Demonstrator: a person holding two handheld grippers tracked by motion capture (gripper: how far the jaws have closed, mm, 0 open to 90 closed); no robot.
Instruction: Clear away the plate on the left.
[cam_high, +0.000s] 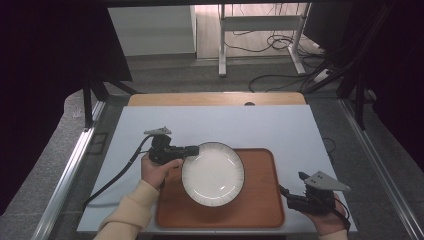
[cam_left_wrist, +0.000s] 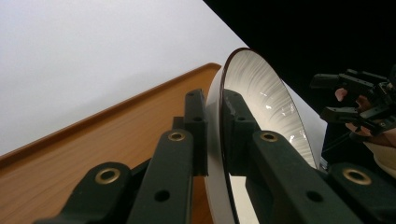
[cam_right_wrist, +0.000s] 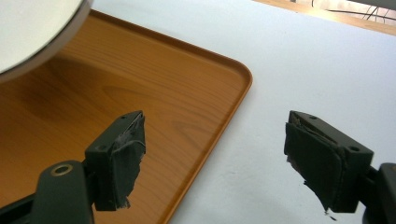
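Your left gripper (cam_high: 192, 150) has the plate (cam_high: 213, 174) by its left rim: in the left gripper view the jaws are clamped nearly together, one pad on the underside, the other on the ribbed inner face (cam_left_wrist: 261, 88). The plate hangs over the tray (cam_high: 260, 200), covering its left and middle part; in the right gripper view its rim (cam_right_wrist: 42, 56) casts a shadow on the wood, so it looks lifted off the tray, though you cannot tell the gap from above.

Your right gripper (cam_high: 300, 176) sits off the tray's right edge, over the bare desk (cam_high: 280, 125), well apart from the plate. Its jaws stand wide open with nothing between them, one pad (cam_right_wrist: 123, 158) over the tray's corner, the other over the desk.

Room: the tray's right half is free wood, and the desk is bare beyond the tray and to both sides. The tray's near edge lies close to the desk's near edge.

Your left hand (cam_high: 159, 172) comes in from the lower left, sleeve angled up, gripper pointing right along the desk, cable trailing back left. Your right hand (cam_high: 325, 220) is low at the near right corner, its gripper pointing up and left toward the tray.
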